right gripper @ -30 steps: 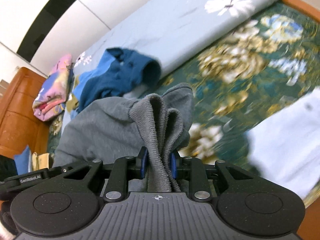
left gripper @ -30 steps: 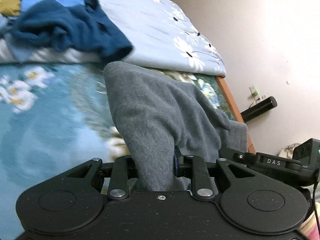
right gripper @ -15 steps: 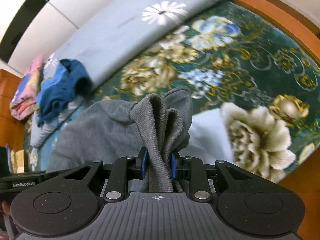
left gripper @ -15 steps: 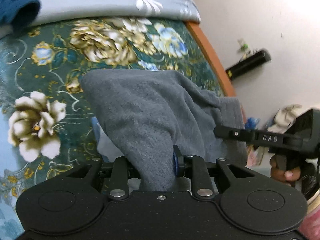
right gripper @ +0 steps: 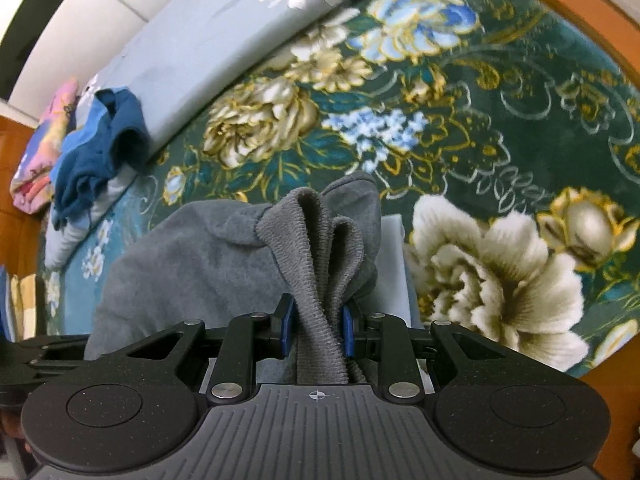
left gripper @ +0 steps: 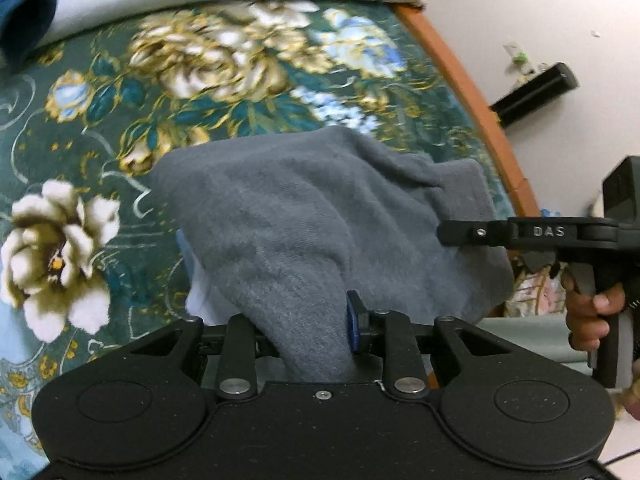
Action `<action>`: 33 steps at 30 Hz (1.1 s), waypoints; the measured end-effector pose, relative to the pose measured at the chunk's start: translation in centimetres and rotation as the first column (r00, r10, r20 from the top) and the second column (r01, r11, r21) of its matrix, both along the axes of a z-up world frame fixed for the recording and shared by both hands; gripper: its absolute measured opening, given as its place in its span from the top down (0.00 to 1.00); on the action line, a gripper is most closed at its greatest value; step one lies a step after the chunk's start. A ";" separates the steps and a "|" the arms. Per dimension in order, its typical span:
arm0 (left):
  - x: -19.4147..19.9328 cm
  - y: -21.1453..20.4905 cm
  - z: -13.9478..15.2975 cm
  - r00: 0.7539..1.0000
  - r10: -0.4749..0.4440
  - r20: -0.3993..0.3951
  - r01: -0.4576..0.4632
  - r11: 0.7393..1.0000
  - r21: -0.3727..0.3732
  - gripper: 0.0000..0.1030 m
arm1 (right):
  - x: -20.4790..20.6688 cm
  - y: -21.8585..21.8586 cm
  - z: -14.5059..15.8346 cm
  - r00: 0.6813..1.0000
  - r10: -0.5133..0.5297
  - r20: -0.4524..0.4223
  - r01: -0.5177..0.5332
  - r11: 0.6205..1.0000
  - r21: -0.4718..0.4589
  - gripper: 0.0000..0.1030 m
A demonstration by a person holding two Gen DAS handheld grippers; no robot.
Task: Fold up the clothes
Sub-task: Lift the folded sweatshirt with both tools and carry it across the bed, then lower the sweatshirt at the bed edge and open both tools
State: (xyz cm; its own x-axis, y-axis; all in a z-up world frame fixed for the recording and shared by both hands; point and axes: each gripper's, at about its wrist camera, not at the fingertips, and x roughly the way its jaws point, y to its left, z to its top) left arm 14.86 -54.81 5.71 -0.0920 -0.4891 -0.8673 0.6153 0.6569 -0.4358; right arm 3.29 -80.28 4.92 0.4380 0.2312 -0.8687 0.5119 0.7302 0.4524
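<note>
A grey knit garment hangs between both grippers above the dark green floral blanket. My left gripper is shut on one bunched edge of it. My right gripper is shut on the ribbed hem of the same garment, which drapes off to the left. In the left wrist view the other gripper shows at the right, held by a person's hand. A pale blue cloth lies flat on the blanket beneath the grey garment.
A dark blue garment lies heaped at the edge of a light grey flowered sheet. The orange wooden bed frame borders the blanket. A black bar-shaped object sits by the wall. Pink bedding lies far left.
Both grippers carried the grey garment away from the blue clothes pile toward the bed's corner and lower over the blanket. Both grips stayed shut.
</note>
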 end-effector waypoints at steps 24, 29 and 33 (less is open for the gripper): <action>0.1 4.6 0.9 0.999 0.021 -0.026 -0.020 0.998 0.053 0.43 | -1.1 3.1 2.0 0.997 -0.076 -0.012 0.073 0.986 -0.152 0.55; 0.7 8.1 3.9 0.996 0.040 0.084 -0.042 0.999 0.010 0.34 | -0.8 6.8 5.5 0.997 -0.065 0.046 0.074 0.972 -0.224 0.51; 1.7 12.4 6.0 0.979 0.068 0.194 -0.067 0.998 -0.011 0.30 | -0.2 10.5 7.8 0.995 -0.042 0.093 0.065 0.964 -0.258 0.45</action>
